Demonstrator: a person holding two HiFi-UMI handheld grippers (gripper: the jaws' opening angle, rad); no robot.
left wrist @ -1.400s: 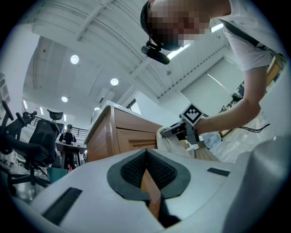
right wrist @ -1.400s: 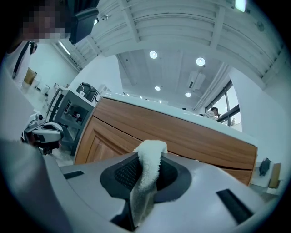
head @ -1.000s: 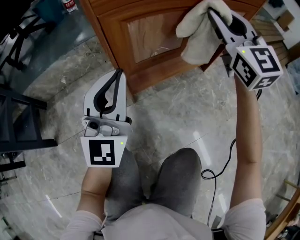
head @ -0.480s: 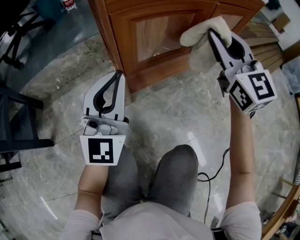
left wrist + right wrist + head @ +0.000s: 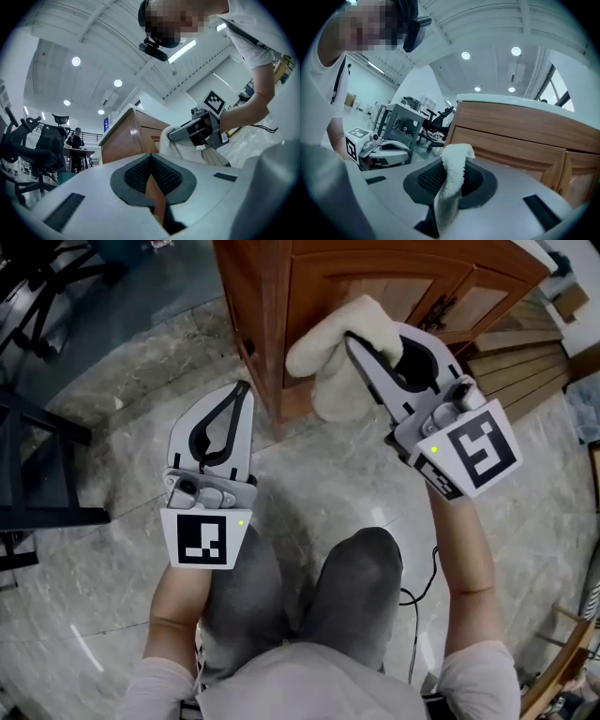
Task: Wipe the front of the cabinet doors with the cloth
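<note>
The right gripper was clamped on the cream cloth, which bunched around its tips. The wooden cabinet door stood just beyond. The left gripper, jaws together and empty, sat well to its left over the floor.

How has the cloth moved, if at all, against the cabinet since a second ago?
Yes. The cloth, clamped in the right hand-held gripper, has slid left across the cabinet door, from its right edge toward the corner.
</note>
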